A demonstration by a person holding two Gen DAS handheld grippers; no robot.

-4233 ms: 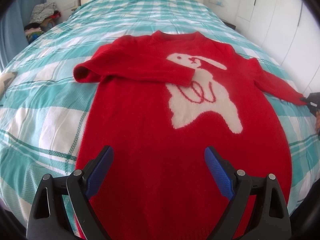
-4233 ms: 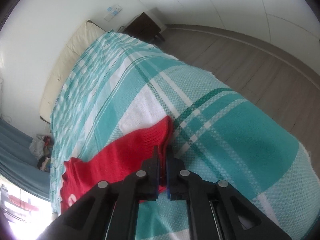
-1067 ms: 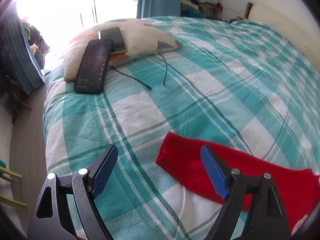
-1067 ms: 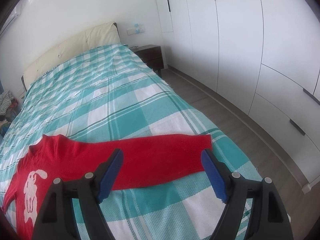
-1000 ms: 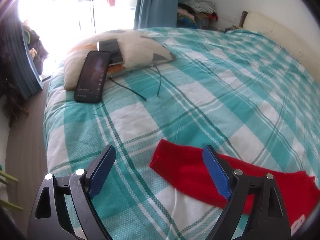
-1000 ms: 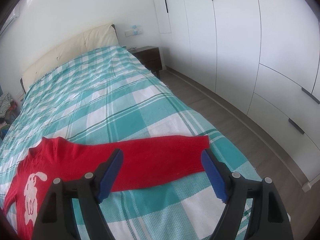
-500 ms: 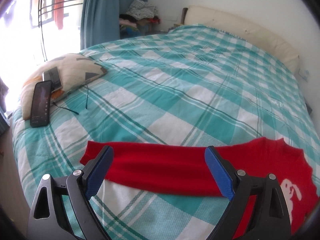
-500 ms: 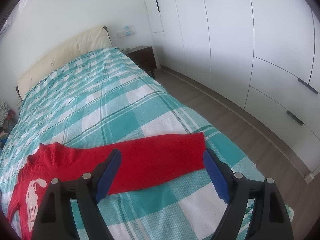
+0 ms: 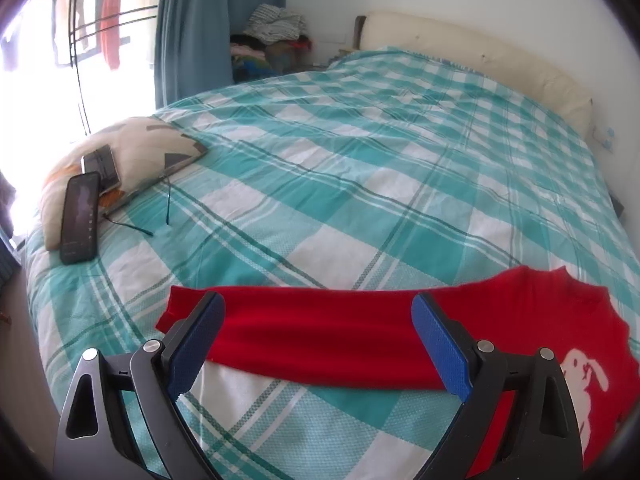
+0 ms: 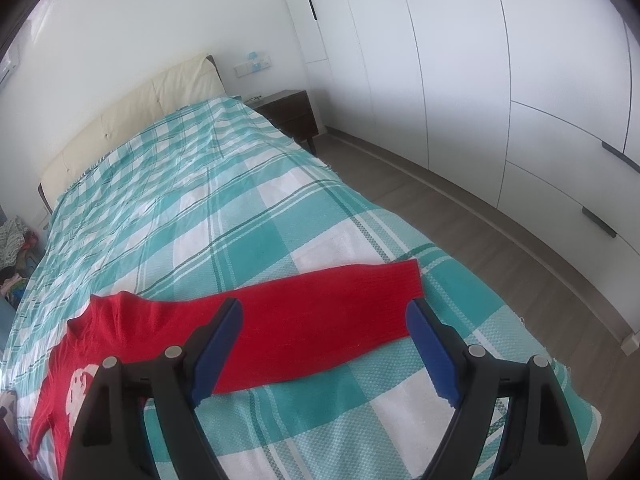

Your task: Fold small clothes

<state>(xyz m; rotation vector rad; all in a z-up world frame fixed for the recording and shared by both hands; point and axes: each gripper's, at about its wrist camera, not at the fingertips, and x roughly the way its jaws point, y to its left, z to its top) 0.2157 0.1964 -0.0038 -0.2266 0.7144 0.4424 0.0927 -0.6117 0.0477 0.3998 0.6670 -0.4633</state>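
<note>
**Both grippers spread wide above one red sweater**

Left gripper [image 9: 318, 344] and right gripper [image 10: 324, 342]: two in all, each with blue pads parted wide, clasping nothing. Hovering over the near end of one bed [image 9: 360, 168] under a teal-and-white checked cover, tilted down toward it.

Counted, largest first: one bed, one cream headboard [image 9: 480, 48], one red sweater [image 9: 328, 340] with a white rabbit figure [image 9: 584, 376], one patterned cushion [image 9: 144, 152], two phones [image 9: 80, 212] on the cushion, one thin dark cable [image 9: 168, 204] trailing off it.

Sweater flat on the cover, both sleeves stretched straight out sideways. Seen from the left wrist: one sleeve spanning the gap between the pads and running past the left pad to its cuff, body and rabbit off to the right behind the right finger. Seen from the right wrist: the other sleeve [image 10: 320, 320] across the gap, cuff ending just above the right pad's tip, body and rabbit low on the left. No pad pressing cloth in either view.

Only from the left wrist: cushion, phones, cable, blue curtain [image 9: 192, 28], bright window with hanging laundry, heap of clothes [image 9: 276, 28] in the corner. Only from the right wrist: white wardrobe doors [image 10: 500, 80], dark nightstand [image 10: 290, 114], wood floor [image 10: 500, 240], wall sockets above the headboard.
</note>
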